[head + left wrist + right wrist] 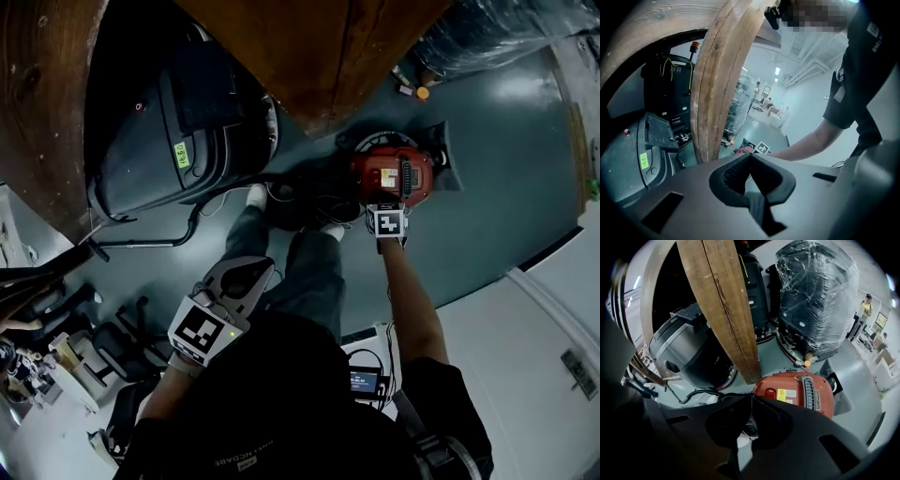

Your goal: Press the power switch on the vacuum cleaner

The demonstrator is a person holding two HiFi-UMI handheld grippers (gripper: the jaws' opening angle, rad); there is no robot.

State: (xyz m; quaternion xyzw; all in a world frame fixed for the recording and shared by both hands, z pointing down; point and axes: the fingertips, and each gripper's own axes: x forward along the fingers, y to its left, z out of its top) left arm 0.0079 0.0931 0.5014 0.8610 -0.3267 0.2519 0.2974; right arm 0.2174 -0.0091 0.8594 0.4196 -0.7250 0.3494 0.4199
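Observation:
The red vacuum cleaner (392,175) stands on the grey floor beside a wooden post. In the right gripper view its top (797,391) shows a yellow label, a black grille and a red rocker switch (770,393) at its left end. My right gripper (382,199) is stretched down over the vacuum, jaws shut and empty. Its tips (751,397) sit just left of the switch; I cannot tell whether they touch it. My left gripper (253,274) hangs by my thigh, shut on nothing (750,155). From there the vacuum (742,150) shows small and far.
A big dark floor-cleaning machine (178,131) stands left of the wooden post (319,47). A plastic-wrapped machine (815,296) stands behind the vacuum. A black hose (187,230) runs across the floor near my shoes (258,197). White panels (544,319) lie at the right.

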